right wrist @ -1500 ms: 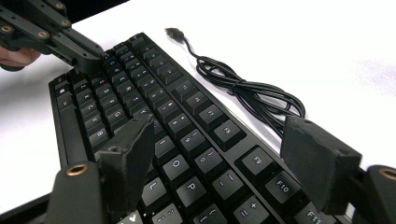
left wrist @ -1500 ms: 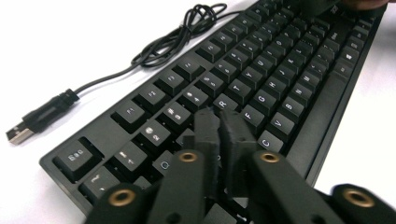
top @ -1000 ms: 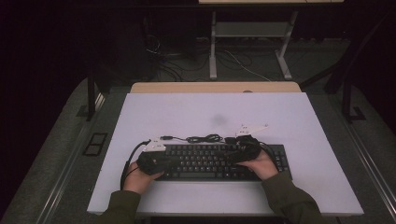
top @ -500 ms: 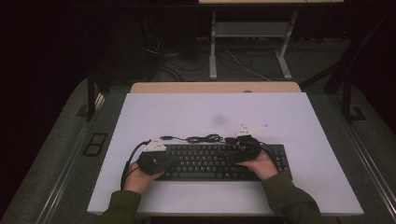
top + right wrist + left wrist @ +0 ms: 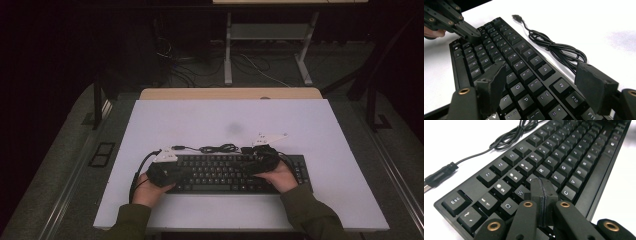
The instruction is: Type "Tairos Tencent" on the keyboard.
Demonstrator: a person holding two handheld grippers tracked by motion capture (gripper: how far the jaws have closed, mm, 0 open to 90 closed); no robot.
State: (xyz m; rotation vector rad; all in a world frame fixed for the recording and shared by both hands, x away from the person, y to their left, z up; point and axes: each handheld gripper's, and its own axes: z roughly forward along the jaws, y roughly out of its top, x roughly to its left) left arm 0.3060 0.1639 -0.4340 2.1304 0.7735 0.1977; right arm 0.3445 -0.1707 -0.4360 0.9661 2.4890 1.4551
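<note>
A black keyboard (image 5: 225, 173) lies along the near side of the white table (image 5: 230, 120). Its black cable (image 5: 220, 148) is coiled just behind it and ends in a USB plug (image 5: 177, 147). My left gripper (image 5: 184, 170) rests over the keyboard's left end. Its jaws are shut, with nothing between them, and the tips (image 5: 541, 185) sit on the keys near W and F. My right gripper (image 5: 248, 167) hovers over the right half with its jaws open (image 5: 544, 82) and wide apart above the O and P keys. The left gripper (image 5: 471, 33) also appears across the keyboard (image 5: 506, 57).
The coiled cable (image 5: 556, 50) lies on bare white table beyond the keys, and the USB plug (image 5: 439, 173) points off to the keyboard's left. A wooden strip (image 5: 230, 93) edges the table's far side. Dark floor with cables and a metal stand lies beyond.
</note>
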